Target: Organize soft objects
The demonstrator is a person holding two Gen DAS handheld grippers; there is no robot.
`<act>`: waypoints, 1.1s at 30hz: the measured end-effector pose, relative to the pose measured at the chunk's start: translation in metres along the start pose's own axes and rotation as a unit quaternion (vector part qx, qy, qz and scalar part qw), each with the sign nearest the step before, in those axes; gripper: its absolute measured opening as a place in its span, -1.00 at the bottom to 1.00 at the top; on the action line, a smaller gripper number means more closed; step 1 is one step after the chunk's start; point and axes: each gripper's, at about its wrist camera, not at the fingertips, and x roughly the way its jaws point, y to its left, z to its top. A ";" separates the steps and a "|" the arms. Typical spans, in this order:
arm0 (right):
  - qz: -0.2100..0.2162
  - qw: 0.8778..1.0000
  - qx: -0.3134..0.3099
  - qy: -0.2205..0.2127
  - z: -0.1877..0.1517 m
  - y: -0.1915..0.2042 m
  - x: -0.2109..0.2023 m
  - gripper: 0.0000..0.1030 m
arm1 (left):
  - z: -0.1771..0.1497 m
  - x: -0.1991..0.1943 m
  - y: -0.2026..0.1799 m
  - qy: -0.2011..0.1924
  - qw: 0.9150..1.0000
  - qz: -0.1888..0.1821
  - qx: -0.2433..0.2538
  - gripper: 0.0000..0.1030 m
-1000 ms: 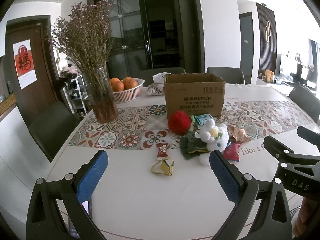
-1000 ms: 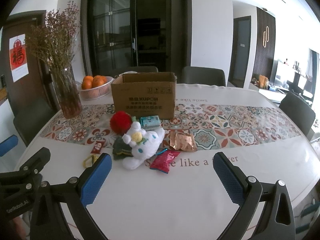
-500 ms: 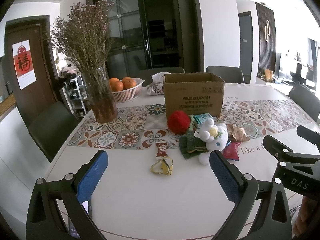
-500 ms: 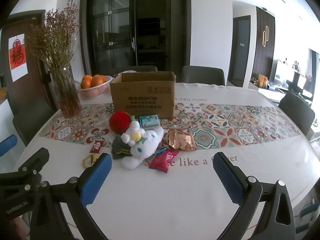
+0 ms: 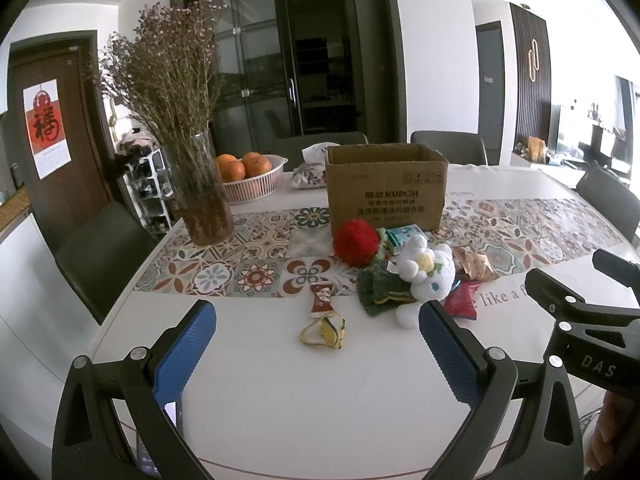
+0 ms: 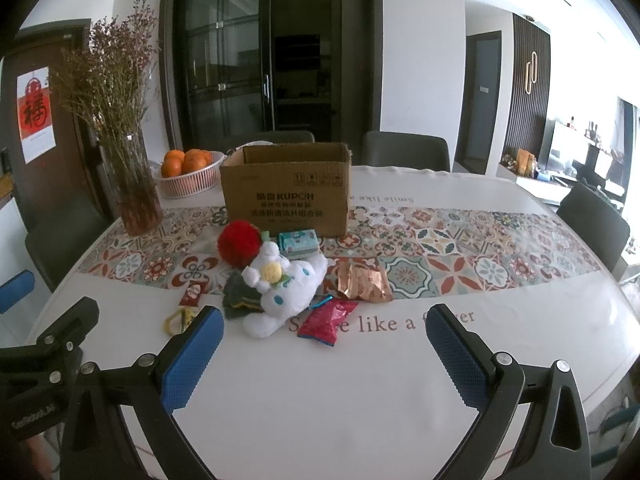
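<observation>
fluffy white plush toy (image 6: 288, 284), matt cardboard box (image 6: 286, 196)

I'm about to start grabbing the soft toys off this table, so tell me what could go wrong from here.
1. The white plush lies against the dark green knit piece and red pompom, so a grab may drag a neighbour along.
2. The red snack packet and copper wrapper sit beside the plush and could get pinched by mistake.
3. The glass vase stands left of the cardboard box; a wide left-gripper swing could tip it.
</observation>
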 end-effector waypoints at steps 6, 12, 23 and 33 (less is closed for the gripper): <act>0.000 1.000 0.000 0.001 0.000 0.001 0.000 0.99 | 0.000 0.000 0.000 0.000 1.000 0.000 0.000 1.00; 0.000 1.000 0.000 0.003 0.000 0.000 0.001 0.99 | 0.001 0.001 0.001 0.004 1.000 -0.001 0.000 1.00; 0.002 1.000 0.019 0.019 -0.005 -0.001 0.015 0.99 | -0.005 0.014 0.005 0.022 1.000 -0.006 -0.015 1.00; -0.006 0.998 0.031 0.060 -0.016 -0.003 0.060 0.98 | -0.018 0.057 0.003 0.068 0.998 -0.004 -0.019 1.00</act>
